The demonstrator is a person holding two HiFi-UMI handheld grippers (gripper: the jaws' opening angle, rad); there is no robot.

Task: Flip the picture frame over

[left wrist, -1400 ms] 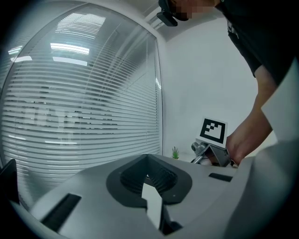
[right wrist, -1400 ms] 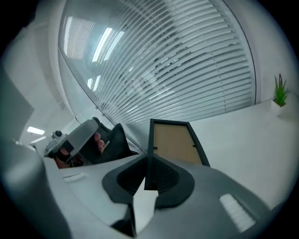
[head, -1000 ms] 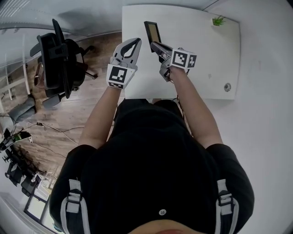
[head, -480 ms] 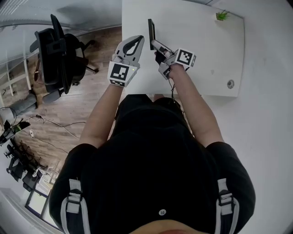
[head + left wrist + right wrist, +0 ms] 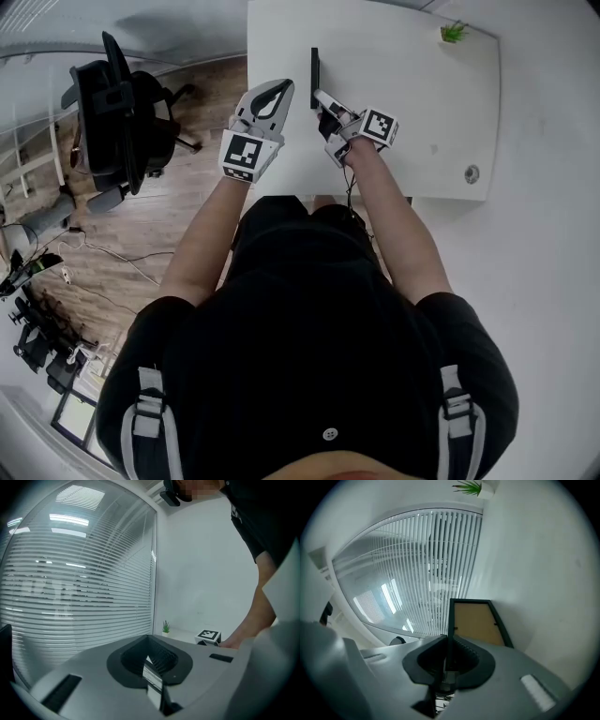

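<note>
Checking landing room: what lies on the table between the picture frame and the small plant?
Nothing; in the head view the table between picture frame and plant is bare.

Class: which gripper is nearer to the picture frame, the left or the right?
Right. The right gripper is clamped on the picture frame at its near edge; the left gripper, shut and empty, is apart, left of it.
</note>
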